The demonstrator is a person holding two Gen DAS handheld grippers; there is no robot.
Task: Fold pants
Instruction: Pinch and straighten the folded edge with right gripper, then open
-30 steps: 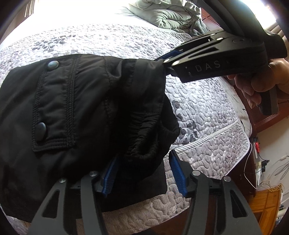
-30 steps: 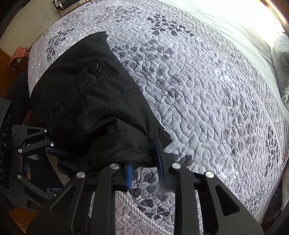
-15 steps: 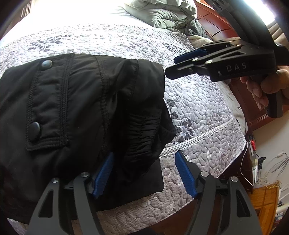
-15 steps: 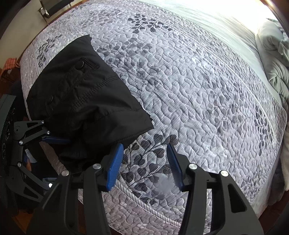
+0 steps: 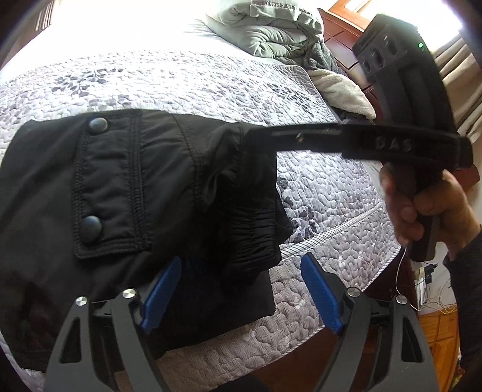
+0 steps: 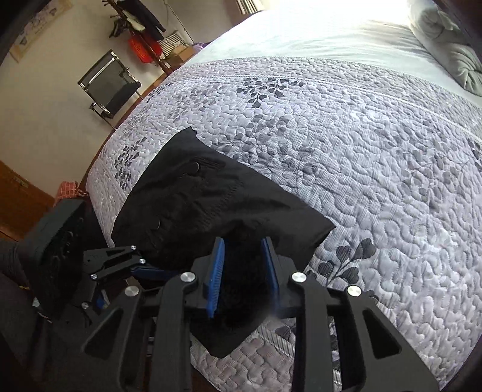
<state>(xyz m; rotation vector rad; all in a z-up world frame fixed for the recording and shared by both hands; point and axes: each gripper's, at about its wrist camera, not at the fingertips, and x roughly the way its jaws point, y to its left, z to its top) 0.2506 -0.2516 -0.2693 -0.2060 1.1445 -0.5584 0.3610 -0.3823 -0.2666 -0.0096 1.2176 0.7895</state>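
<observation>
Left wrist view: the folded black woven pants (image 5: pixel 126 196), with snap-button pocket flap and gathered elastic cuff, lie at the near edge of the grey quilted leaf-print bedspread (image 5: pixel 316 193), the left gripper (image 5: pixel 241 289) having just spread its ribbed blue pads clear of the cloth; right wrist view: the right gripper (image 6: pixel 242 271) has just narrowed, pads flanking dark fabric, contact indeterminate.

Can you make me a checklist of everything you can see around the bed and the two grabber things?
Surface: quilted grey bedspread with a leaf print.
Job's things: black pants folded into a bundle at the bed's edge.
Clutter: rumpled grey comforter at the far end.
Grippers: left gripper open, its jaws have just been opening, pads either side of the pants' cuff; right gripper narrower, its jaws have just been closing, black cloth between the pads, a grip unclear.
Cables: thin wires by the floor.
Surroundings: black chair, coat rack.
</observation>
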